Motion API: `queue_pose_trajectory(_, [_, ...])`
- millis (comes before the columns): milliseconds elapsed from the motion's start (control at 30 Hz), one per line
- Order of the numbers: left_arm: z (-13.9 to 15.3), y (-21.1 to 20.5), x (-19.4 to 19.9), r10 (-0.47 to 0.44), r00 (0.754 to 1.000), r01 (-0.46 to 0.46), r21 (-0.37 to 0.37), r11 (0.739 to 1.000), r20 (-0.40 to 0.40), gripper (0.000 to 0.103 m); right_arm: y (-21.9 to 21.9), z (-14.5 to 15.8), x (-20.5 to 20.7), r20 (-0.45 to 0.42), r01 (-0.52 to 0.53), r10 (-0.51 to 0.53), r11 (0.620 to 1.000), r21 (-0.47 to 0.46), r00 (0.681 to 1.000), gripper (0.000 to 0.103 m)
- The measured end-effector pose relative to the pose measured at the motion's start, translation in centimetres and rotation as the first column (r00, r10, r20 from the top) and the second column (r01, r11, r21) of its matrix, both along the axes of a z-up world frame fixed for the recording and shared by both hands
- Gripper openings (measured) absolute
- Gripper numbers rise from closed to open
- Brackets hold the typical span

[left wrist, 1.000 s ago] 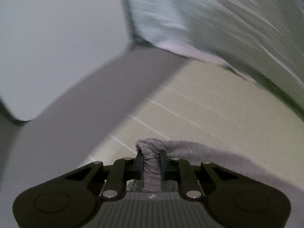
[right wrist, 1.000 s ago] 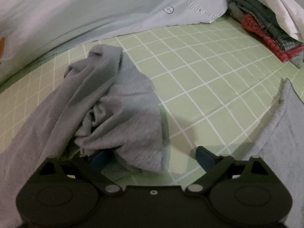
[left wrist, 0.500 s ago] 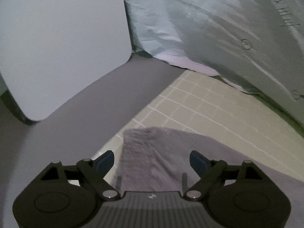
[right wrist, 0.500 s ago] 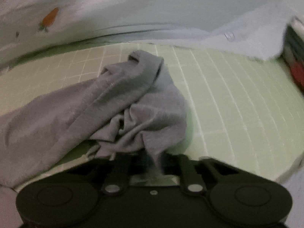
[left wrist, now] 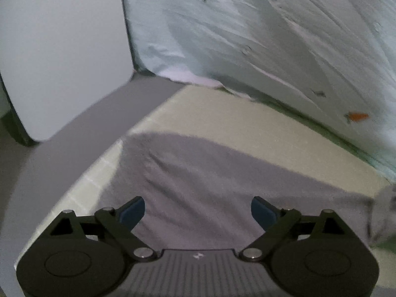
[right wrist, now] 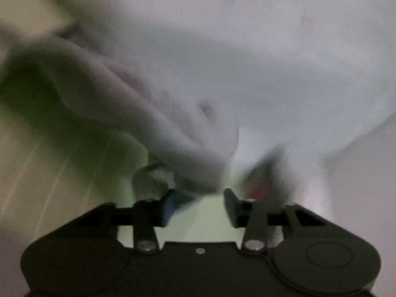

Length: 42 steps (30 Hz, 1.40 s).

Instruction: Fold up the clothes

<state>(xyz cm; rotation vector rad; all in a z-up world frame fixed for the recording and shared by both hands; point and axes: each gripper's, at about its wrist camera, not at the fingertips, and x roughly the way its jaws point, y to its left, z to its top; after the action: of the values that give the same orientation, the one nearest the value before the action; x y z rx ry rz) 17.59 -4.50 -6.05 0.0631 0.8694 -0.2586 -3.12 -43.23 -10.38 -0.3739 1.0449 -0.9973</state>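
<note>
A grey garment (left wrist: 203,173) lies spread flat on the pale green checked sheet (left wrist: 222,109) in the left wrist view. My left gripper (left wrist: 197,211) hangs over its near part, jaws wide open and empty. The right wrist view is heavily blurred: a bunched fold of the grey garment (right wrist: 153,113) runs from upper left down toward my right gripper (right wrist: 199,201), whose jaws stand partly open with green sheet showing between them. Cloth seems to brush the left fingertip.
A light blue quilt with orange carrot prints (left wrist: 259,39) piles along the back of the bed. A white panel (left wrist: 61,49) and grey floor (left wrist: 74,133) lie past the bed's left edge. In the right wrist view pale quilt (right wrist: 284,61) fills the upper right.
My left gripper let go of the grey cloth and stayed open over the flattened garment. My right gripper closed on the bunched cloth, swung quickly, and its jaws now stand apart.
</note>
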Motion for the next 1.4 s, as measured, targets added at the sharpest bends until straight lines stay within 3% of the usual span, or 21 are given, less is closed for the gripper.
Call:
queue_pose_trajectory(33, [-0.2, -0.4, -0.8, -0.006, 1.0, 0.006, 0.006, 1.0, -0.009, 0.095, -0.1, 0.3, -1.2, 0.065, 0.038, -0.041, 0.998, 0.049, 0.997, 0.051])
queue_pose_trajectory(67, [-0.4, -0.8, -1.6, -0.011, 1.0, 0.011, 0.013, 1.0, -0.019, 0.096, -0.1, 0.8, -2.3, 0.139, 0.069, -0.083, 0.992, 0.102, 0.987, 0.071])
queue_pose_trajectory(133, [-0.9, -1.8, -2.7, -0.026, 0.999, 0.027, 0.01, 1.0, -0.044, 0.098, -0.3, 1.9, -4.4, 0.268, 0.108, -0.163, 0.973, 0.205, 0.95, 0.085])
queue_pose_trajectory(200, [-1.3, -2.9, -3.7, -0.049, 0.996, 0.049, -0.006, 0.999, -0.069, 0.099, -1.2, 2.7, -5.3, 0.354, 0.095, -0.195, 0.955, 0.282, 0.914, 0.087])
queue_pose_trajectory(300, [-2.3, -4.9, -4.5, -0.09, 0.99, 0.087, -0.037, 0.996, -0.107, 0.101, -2.3, 3.6, -4.8, 0.449, 0.048, -0.208, 0.939, 0.341, 0.869, 0.101])
queue_pose_trajectory(433, [-3.9, -7.5, -4.2, -0.067, 0.979, 0.065, -0.018, 0.998, -0.191, 0.101, -5.6, 4.5, -4.3, 0.581, -0.018, -0.298, 0.88, 0.475, 0.757, 0.103])
queue_pose_trajectory(500, [-4.3, -8.6, -3.8, -0.091, 0.977, 0.089, -0.016, 0.996, -0.193, 0.101, -7.4, 4.4, -3.8, 0.624, -0.037, -0.355, 0.85, 0.526, 0.696, 0.103])
queue_pose_trajectory(533, [-4.6, -8.9, -3.4, -0.088, 0.976, 0.088, -0.01, 0.996, -0.199, 0.101, -8.3, 4.1, -3.3, 0.629, -0.035, -0.373, 0.843, 0.537, 0.682, 0.103])
queue_pose_trajectory(600, [-5.2, -9.5, -2.5, -0.076, 0.974, 0.079, 0.003, 0.997, -0.215, 0.101, -10.1, 3.4, -2.0, 0.614, -0.01, -0.406, 0.829, 0.559, 0.677, 0.103])
queue_pose_trajectory(700, [-6.4, -10.0, -0.9, -0.052, 0.966, 0.059, 0.023, 0.998, -0.252, 0.101, -12.4, 2.3, 0.6, 0.565, 0.041, -0.433, 0.817, 0.576, 0.702, 0.103])
queue_pose_trajectory(833, [-8.2, -10.0, 1.3, -0.014, 0.955, 0.035, 0.064, 0.997, -0.297, 0.101, -14.6, 1.0, 4.4, 0.528, 0.034, -0.404, 0.817, 0.576, 0.747, 0.103])
queue_pose_trajectory(1000, [-10.0, -10.1, 3.5, 0.02, 0.939, 0.008, 0.079, 0.997, -0.342, 0.101, -16.9, -0.4, 7.3, 0.518, 0.06, -0.438, 0.803, 0.593, 0.735, 0.101])
queue_pose_trajectory(1100, [-10.5, -10.6, 4.2, 0.025, 0.938, 0.008, 0.095, 0.995, -0.346, 0.102, -18.2, -0.8, 8.2, 0.544, 0.101, -0.474, 0.81, 0.577, 0.693, 0.086])
queue_pose_trajectory(1200, [-10.9, -11.5, 4.3, 0.005, 0.944, 0.043, 0.137, 0.99, -0.331, 0.103, -19.6, -1.5, 9.2, 0.521, 0.118, -0.508, 0.784, 0.609, 0.686, 0.084])
queue_pose_trajectory(1300, [-11.0, -11.9, 4.6, 0.012, 0.944, 0.036, 0.138, 0.99, -0.329, 0.103, -20.4, -2.0, 10.1, 0.503, 0.108, -0.508, 0.771, 0.628, 0.699, 0.074])
queue_pose_trajectory(1400, [-11.1, -12.0, 4.9, 0.018, 0.942, 0.031, 0.14, 0.99, -0.335, 0.103, -20.2, -2.4, 10.7, 0.502, 0.095, -0.48, 0.785, 0.613, 0.719, 0.062])
